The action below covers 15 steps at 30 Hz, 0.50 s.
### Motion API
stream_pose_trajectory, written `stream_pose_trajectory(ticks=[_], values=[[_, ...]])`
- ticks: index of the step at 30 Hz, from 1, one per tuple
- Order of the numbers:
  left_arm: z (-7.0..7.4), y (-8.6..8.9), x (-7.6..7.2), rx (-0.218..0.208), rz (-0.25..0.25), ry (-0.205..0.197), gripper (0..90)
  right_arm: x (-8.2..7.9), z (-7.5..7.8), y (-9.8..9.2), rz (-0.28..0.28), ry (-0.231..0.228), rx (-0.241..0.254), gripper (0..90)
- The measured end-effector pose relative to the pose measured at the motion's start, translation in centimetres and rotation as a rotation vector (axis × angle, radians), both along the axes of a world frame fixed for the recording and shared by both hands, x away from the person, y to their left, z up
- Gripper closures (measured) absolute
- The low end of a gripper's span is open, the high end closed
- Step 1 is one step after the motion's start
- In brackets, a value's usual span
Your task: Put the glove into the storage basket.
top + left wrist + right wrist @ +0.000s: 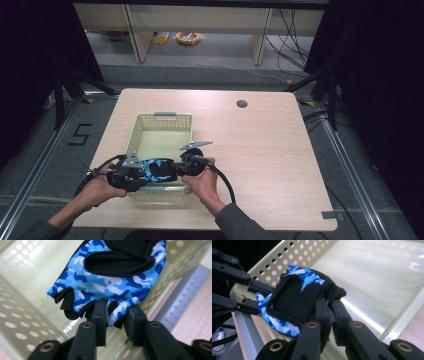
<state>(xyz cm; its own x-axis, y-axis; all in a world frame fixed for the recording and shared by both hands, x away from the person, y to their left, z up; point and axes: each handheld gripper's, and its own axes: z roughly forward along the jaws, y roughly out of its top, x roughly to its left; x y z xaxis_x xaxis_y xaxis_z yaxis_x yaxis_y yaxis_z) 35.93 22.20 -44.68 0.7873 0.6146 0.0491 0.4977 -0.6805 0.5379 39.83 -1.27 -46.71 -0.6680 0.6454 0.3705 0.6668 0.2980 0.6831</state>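
Note:
A fingerless glove [159, 170] in blue camouflage with black palm patches hangs stretched between both grippers, over the near end of a pale green perforated basket [136, 134]. My left gripper [117, 312] is shut on the glove [110, 285] at its finger end. On the black wrist edge of the glove [294, 297] my right gripper [329, 305] is shut. From the right gripper view, the left gripper [259, 298] pinches the glove's far side. In the high view the left gripper [142, 175] and right gripper [179, 167] face each other closely.
The basket [374, 277] stands on a light wooden table [260, 150], left of centre, with grey handles at its far end [165, 114] and near end [150, 188]. A round cable hole [242, 103] sits at the table's far right.

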Motion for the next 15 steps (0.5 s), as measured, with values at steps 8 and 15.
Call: stream_pose_trajectory(ticks=[8,15], values=[[1.2,0.9,0.2,-0.021,0.017,0.003,60.6,-0.4,-0.1,0.3,-0.006,-0.008,-0.026,84.7],[2.3,1.4,0.1,-0.040,0.021,-0.024,51.1,-0.4,0.1,0.4,0.005,-0.015,-0.042,83.0]])
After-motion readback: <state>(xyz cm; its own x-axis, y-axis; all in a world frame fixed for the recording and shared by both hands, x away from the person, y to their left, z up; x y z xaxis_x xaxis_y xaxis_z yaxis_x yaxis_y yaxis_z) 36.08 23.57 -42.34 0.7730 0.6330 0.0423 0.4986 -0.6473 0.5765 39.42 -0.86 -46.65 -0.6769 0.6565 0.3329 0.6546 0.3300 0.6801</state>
